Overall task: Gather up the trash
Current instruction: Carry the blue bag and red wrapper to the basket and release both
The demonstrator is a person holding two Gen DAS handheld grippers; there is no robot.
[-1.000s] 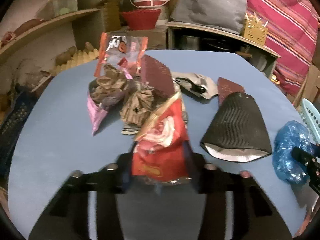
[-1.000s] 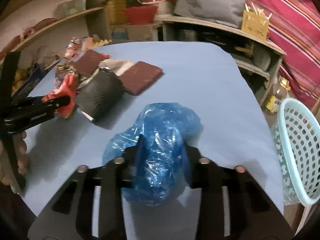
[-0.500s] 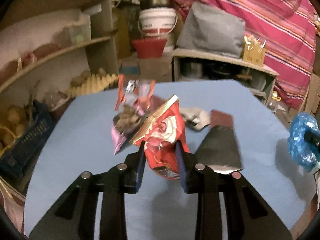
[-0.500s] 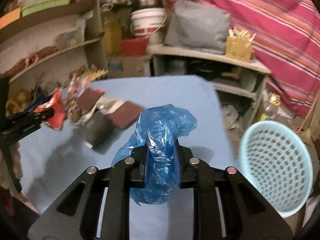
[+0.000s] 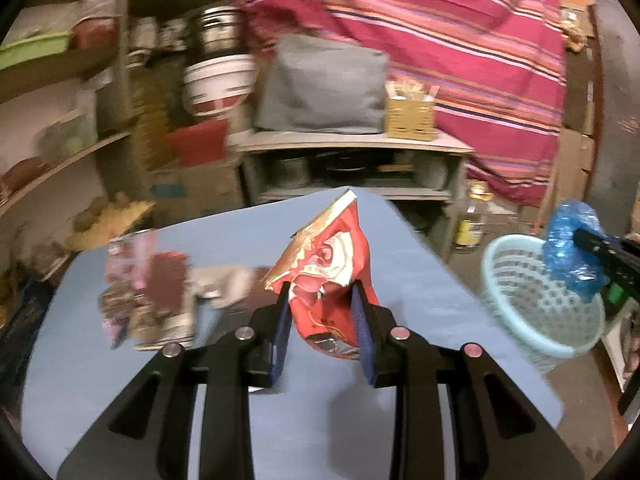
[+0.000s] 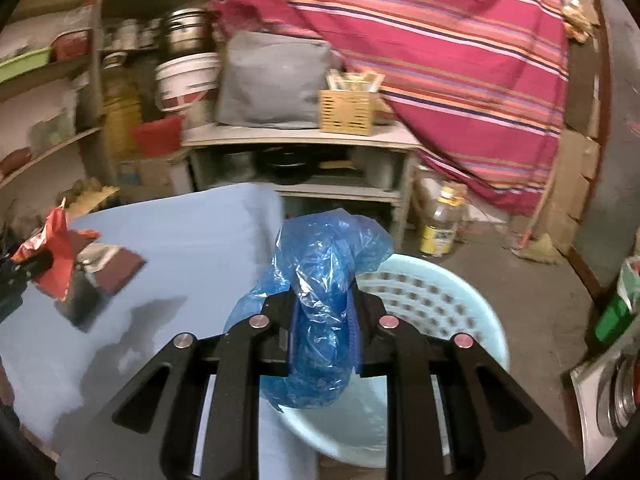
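Note:
My left gripper (image 5: 321, 300) is shut on a red snack wrapper (image 5: 330, 264) and holds it above the blue table (image 5: 412, 280). My right gripper (image 6: 321, 300) is shut on a crumpled blue plastic bag (image 6: 320, 296) and holds it over the pale blue basket (image 6: 448, 312), which stands on the floor past the table's right edge. In the left wrist view the basket (image 5: 536, 320) sits at the right with the blue bag (image 5: 572, 252) above its rim. More wrappers (image 5: 148, 292) lie blurred on the table's left part.
A dark red packet (image 6: 116, 268) and a black bag lie on the table. A low shelf unit (image 6: 296, 160) with a wooden box stands behind the table. A bottle (image 6: 440, 220) stands on the floor. Striped pink cloth hangs at the back right.
Both grippers have risen and swung right with their loads. The blue bag has gone from above the table to above the basket. The red wrapper has lifted clear of the pile.

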